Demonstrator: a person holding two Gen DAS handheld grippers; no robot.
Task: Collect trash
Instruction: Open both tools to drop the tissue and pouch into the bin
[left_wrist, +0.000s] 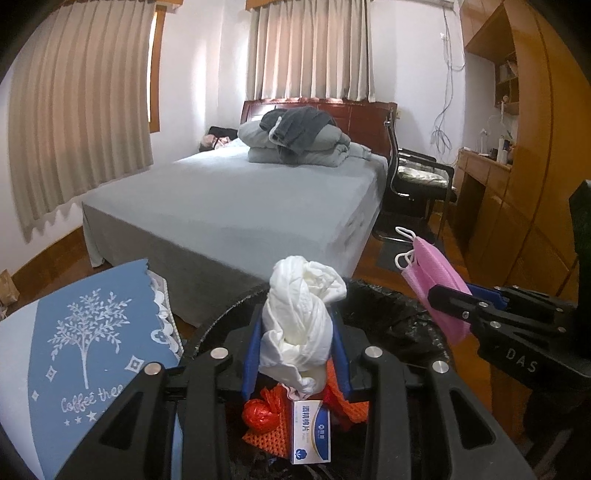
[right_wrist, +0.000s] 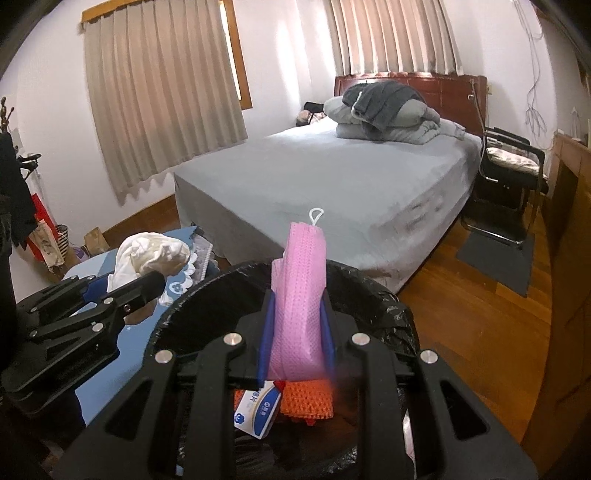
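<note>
Overhead, a crumpled white tissue wad sits clamped between the blue pads of the left claw, held above the open mouth of a bin lined with a black bag. Just to its right, the right claw is closed on a folded pink face mask, its white ear loop sticking up, also over the bin. Down inside lie a small white-and-blue box, orange netting and a red crumpled wrapper. Beside the bin stands a counter under a blue cloth printed with a white tree. Beyond, a grey-sheeted bed carries folded bedding, with a black chair at its far side.
</note>
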